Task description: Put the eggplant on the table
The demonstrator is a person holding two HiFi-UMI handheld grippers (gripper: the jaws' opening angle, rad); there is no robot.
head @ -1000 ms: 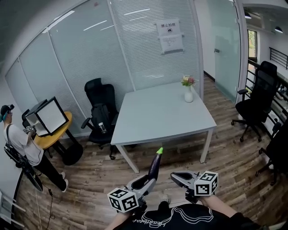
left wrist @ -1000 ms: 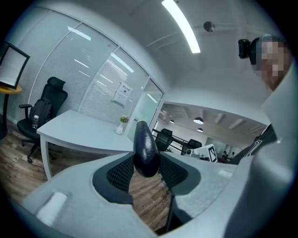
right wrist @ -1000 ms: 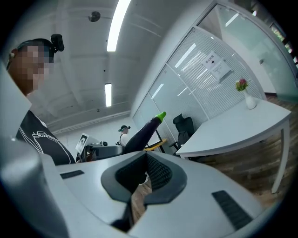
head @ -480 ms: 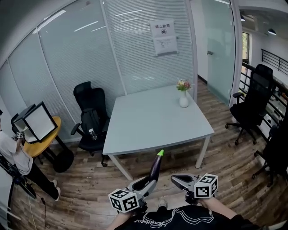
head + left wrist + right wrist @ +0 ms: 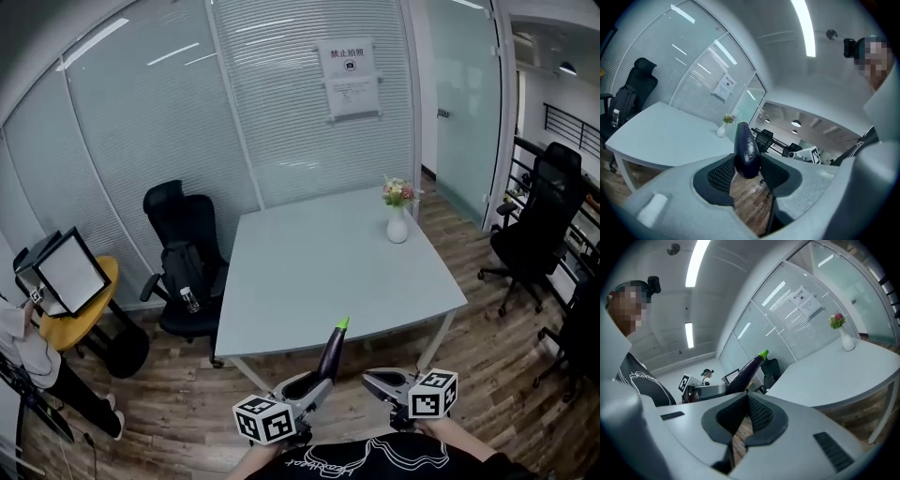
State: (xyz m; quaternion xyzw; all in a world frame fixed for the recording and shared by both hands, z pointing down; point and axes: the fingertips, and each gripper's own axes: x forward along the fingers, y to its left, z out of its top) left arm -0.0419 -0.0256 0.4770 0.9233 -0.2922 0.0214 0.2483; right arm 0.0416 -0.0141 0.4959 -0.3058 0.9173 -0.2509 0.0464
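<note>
Short of the table (image 5: 319,272) edge, left gripper (image 5: 312,382) clamped on the blunt end of the eggplant (image 5: 330,349), green tip angled tableward, apparently for set-down; alongside, right gripper (image 5: 377,381) closed on nothing, seemingly spare; beyond, bare tabletop with flower vase (image 5: 397,228) near the far corner.

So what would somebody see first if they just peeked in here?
Probably the dark purple eggplant with its bright green tip. It sticks up from the left gripper, whose jaws are clamped on it at the bottom of the head view. Just beyond it stands a big pale table with a small white vase of flowers near its far right corner.
</note>
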